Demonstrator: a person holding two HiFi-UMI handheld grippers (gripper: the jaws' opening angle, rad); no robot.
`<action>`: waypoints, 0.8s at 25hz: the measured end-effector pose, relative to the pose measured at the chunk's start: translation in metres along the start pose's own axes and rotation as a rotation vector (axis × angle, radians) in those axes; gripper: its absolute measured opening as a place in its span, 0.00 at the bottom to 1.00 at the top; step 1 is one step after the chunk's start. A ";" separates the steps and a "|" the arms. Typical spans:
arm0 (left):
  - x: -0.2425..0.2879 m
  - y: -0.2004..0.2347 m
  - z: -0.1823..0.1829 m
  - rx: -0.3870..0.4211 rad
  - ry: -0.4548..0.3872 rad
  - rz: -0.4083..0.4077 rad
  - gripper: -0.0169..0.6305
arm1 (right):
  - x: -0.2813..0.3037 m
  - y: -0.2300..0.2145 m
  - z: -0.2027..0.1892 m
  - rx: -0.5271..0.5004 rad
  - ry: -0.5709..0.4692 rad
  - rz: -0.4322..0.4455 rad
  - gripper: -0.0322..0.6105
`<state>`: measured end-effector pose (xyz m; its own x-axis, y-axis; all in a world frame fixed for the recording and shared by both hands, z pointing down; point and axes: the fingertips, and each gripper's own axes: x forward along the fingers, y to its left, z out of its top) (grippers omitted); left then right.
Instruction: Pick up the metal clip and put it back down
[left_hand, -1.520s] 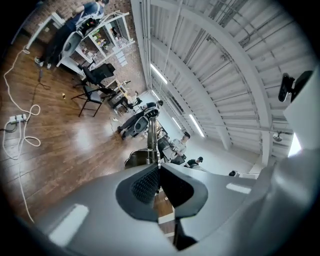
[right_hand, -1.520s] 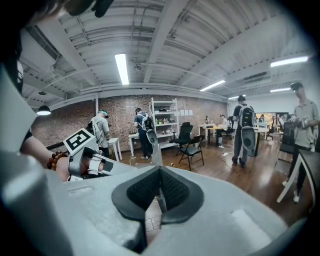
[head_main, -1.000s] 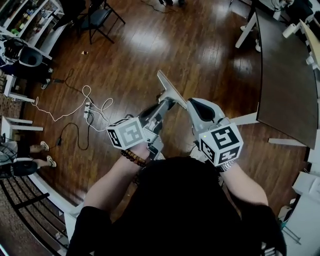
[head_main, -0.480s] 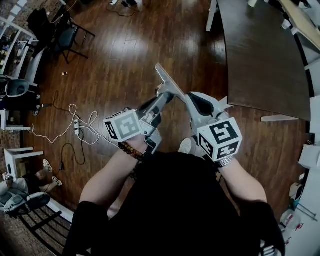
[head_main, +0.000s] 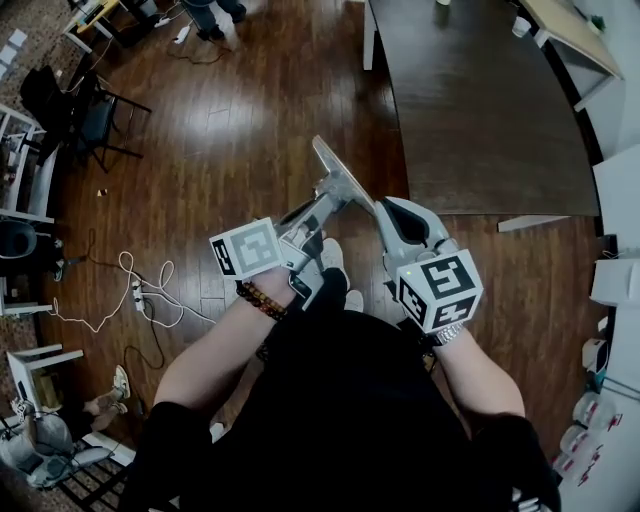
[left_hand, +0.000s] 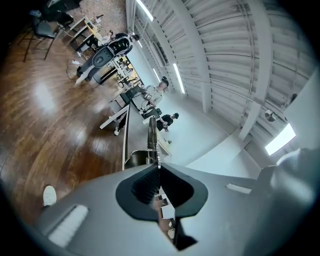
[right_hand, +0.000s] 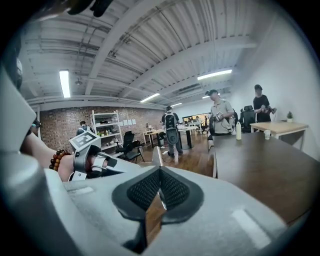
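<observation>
The metal clip (head_main: 335, 172) is a long flat shiny plate with a spring, held in the air in front of the person's body and slanting up to the left over the wooden floor. My left gripper (head_main: 328, 200) is shut on its lower part from the left. My right gripper (head_main: 377, 207) is shut on its near end from the right. In the left gripper view the clip (left_hand: 151, 142) sticks out beyond the closed left gripper (left_hand: 158, 170). In the right gripper view a narrow edge of the clip (right_hand: 157, 155) rises past the closed right gripper (right_hand: 159, 172).
A dark brown table (head_main: 480, 100) on white legs stands ahead to the right. White cables and a power strip (head_main: 140, 298) lie on the floor at left, with chairs (head_main: 95, 115) beyond. People (right_hand: 220, 117) stand near the table's far end.
The whole scene has swung: the dark table has come in from the right edge toward the middle top, and the cables have slid down-left. Both grippers keep their hold on the clip.
</observation>
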<state>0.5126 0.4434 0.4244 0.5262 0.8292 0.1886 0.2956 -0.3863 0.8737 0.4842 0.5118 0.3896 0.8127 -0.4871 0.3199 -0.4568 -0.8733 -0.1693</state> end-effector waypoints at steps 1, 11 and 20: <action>0.009 -0.001 -0.001 -0.005 0.013 -0.009 0.05 | -0.002 -0.008 0.000 0.003 -0.001 -0.017 0.04; 0.125 0.002 -0.010 -0.095 0.148 -0.065 0.05 | -0.002 -0.105 0.003 0.026 0.041 -0.159 0.04; 0.217 0.014 -0.014 -0.194 0.212 -0.084 0.05 | 0.011 -0.187 -0.002 0.057 0.113 -0.232 0.04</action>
<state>0.6199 0.6237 0.4835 0.3219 0.9289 0.1832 0.1623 -0.2448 0.9559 0.5777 0.6699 0.4266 0.8463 -0.2721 0.4579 -0.2390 -0.9623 -0.1301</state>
